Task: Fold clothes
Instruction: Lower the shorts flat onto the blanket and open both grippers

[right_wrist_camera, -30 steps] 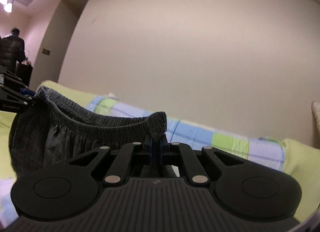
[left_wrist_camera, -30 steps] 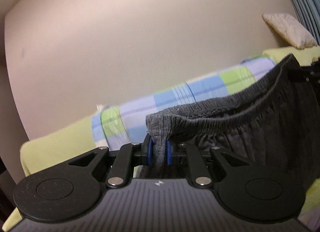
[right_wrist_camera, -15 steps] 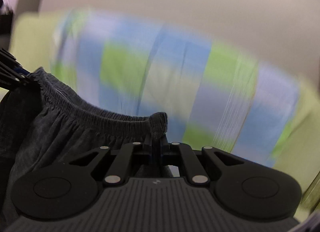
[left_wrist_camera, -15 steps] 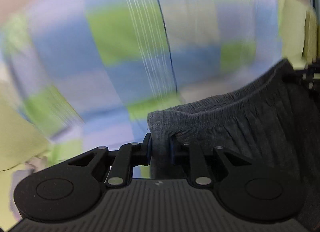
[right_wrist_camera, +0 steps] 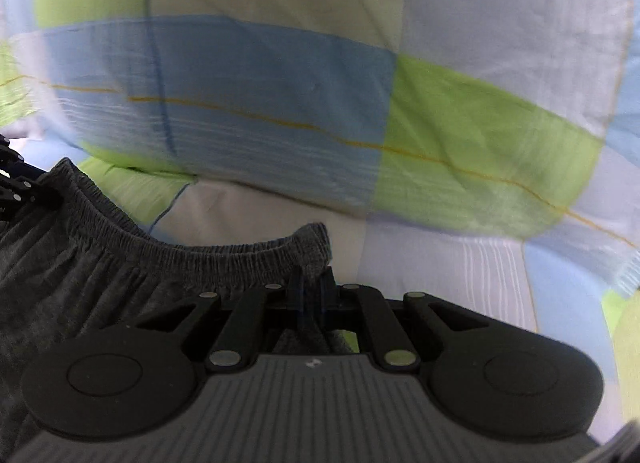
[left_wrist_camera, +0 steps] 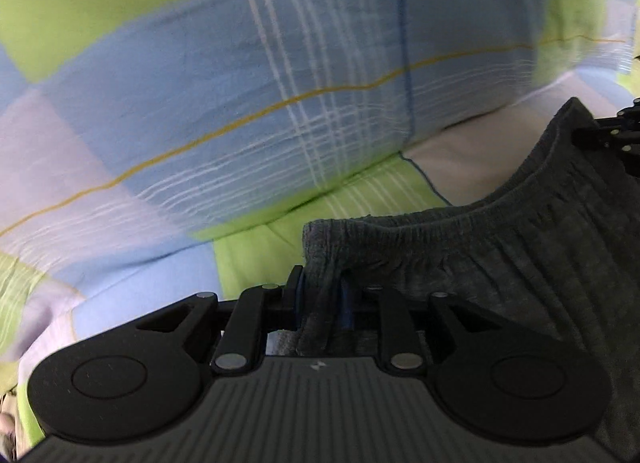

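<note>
Dark grey shorts (left_wrist_camera: 500, 255) with an elastic waistband hang stretched between my two grippers. My left gripper (left_wrist_camera: 320, 295) is shut on the left corner of the waistband. My right gripper (right_wrist_camera: 310, 291) is shut on the right corner of the same shorts (right_wrist_camera: 120, 263). The right gripper also shows at the right edge of the left wrist view (left_wrist_camera: 616, 135), and the left gripper at the left edge of the right wrist view (right_wrist_camera: 16, 187). The waistband sags a little between them, just above the bedding.
A checked blue, green and white pillow (left_wrist_camera: 280, 83) lies just beyond the shorts, also in the right wrist view (right_wrist_camera: 320, 103). The matching bed sheet (left_wrist_camera: 256, 247) spreads below and around it (right_wrist_camera: 460, 271).
Both grippers have tilted and dropped from facing the wall down toward the bed, carrying the shorts with them. The pillow and sheet now fill both views. Both grips are unchanged.
</note>
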The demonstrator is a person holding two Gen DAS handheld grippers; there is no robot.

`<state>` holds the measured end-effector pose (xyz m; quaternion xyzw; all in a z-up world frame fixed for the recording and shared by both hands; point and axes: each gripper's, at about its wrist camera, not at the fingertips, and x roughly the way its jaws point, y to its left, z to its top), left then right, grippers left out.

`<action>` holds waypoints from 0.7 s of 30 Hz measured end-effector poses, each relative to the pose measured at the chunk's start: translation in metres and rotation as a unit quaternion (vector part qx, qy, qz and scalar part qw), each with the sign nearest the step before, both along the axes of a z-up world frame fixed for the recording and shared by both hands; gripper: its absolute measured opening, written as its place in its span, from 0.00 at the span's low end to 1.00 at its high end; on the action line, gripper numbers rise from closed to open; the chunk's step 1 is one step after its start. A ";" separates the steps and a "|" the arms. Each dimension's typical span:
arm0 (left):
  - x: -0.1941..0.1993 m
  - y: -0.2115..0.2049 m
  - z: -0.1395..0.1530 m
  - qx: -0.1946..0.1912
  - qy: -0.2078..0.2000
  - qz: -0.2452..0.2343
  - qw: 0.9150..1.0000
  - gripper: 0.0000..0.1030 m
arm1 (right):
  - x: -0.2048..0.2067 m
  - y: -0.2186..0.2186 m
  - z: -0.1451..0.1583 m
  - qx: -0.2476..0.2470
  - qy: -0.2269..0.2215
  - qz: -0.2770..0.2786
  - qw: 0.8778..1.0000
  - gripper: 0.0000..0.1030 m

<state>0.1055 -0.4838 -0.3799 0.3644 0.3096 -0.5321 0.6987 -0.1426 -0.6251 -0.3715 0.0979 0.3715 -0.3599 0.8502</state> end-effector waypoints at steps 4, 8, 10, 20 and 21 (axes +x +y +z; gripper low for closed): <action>-0.011 0.001 -0.006 0.033 -0.027 0.005 0.999 0.55 | 0.001 -0.017 -0.014 0.037 0.009 -0.026 0.999 0.41; -0.016 0.043 0.030 0.026 -0.026 0.035 0.999 0.61 | -0.044 -0.011 0.009 0.012 -0.004 -0.073 0.997 0.57; -0.034 0.066 0.050 0.022 -0.014 0.023 0.999 0.61 | -0.084 -0.002 0.026 0.032 -0.017 -0.093 0.995 0.57; -0.285 0.218 0.078 0.071 0.076 -0.157 0.982 0.61 | -0.252 0.086 0.029 0.266 -0.094 -0.116 0.952 0.39; -0.293 0.224 0.076 0.076 0.078 -0.153 0.982 0.61 | -0.261 0.095 0.025 0.285 -0.100 -0.113 0.947 0.38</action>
